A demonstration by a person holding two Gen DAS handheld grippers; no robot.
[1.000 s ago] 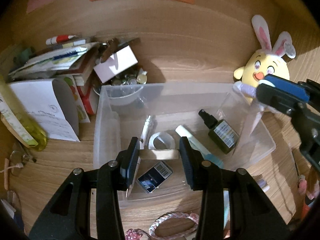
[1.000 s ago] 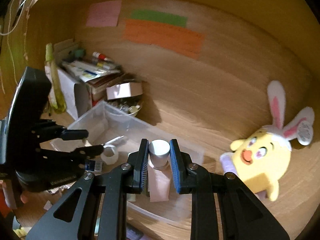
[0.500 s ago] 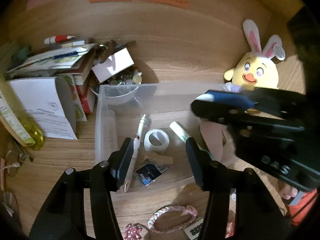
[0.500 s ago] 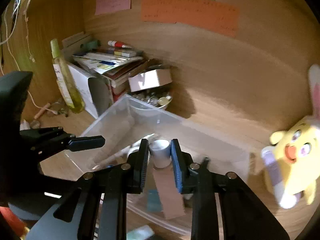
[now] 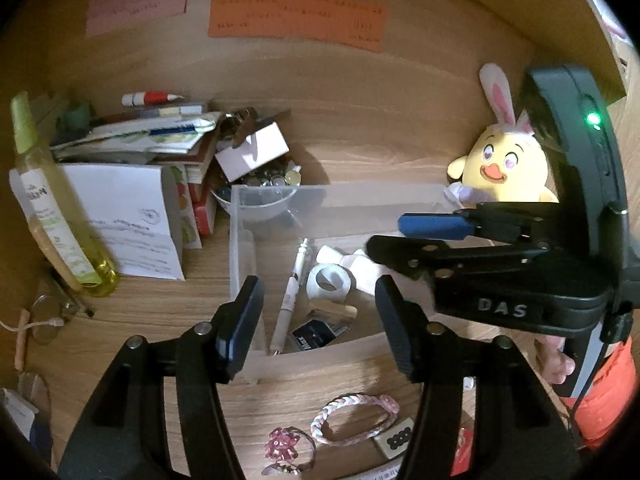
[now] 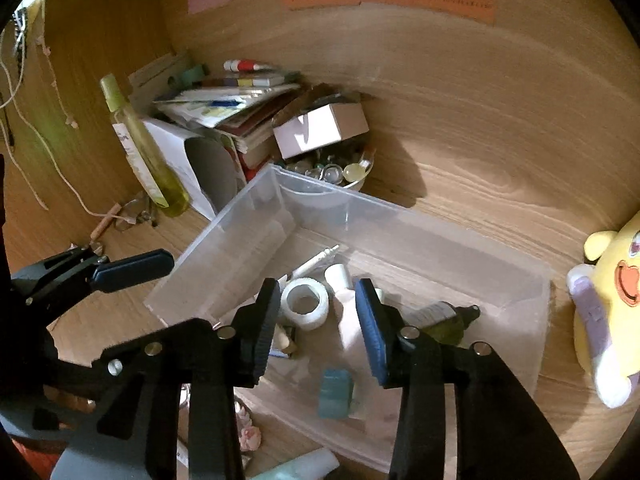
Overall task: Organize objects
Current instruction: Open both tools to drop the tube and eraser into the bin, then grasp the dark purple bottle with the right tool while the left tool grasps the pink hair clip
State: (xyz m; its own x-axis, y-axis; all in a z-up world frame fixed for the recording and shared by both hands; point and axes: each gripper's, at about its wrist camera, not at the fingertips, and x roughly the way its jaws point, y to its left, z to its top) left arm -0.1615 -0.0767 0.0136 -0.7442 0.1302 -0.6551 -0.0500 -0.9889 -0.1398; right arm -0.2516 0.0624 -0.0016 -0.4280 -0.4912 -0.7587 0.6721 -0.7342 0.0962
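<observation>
A clear plastic bin (image 5: 240,236) (image 6: 224,240) stands on the wooden desk. A pale pink tube with a white cap (image 6: 346,312) (image 5: 360,268) lies in it beside a white tape roll (image 6: 306,303) (image 5: 330,282), a pen (image 5: 290,296), a dark dropper bottle (image 6: 444,318) and a teal item (image 6: 335,394). My right gripper (image 6: 316,326) is open and empty just above the tube; it shows from the side in the left wrist view (image 5: 400,236). My left gripper (image 5: 318,322) is open and empty over the bin's front edge.
A yellow bunny plush (image 5: 502,168) (image 6: 608,300) sits right of the bin. Books, a white box (image 5: 252,152), a bowl of small items (image 6: 336,170) and a yellow-green bottle (image 5: 52,208) crowd the left. A braided bracelet (image 5: 354,416) and pink trinkets (image 5: 286,450) lie in front.
My right gripper swung over the bin, lowered, opened and let go of the pink tube, which now lies inside. My left gripper opened wider and drew back.
</observation>
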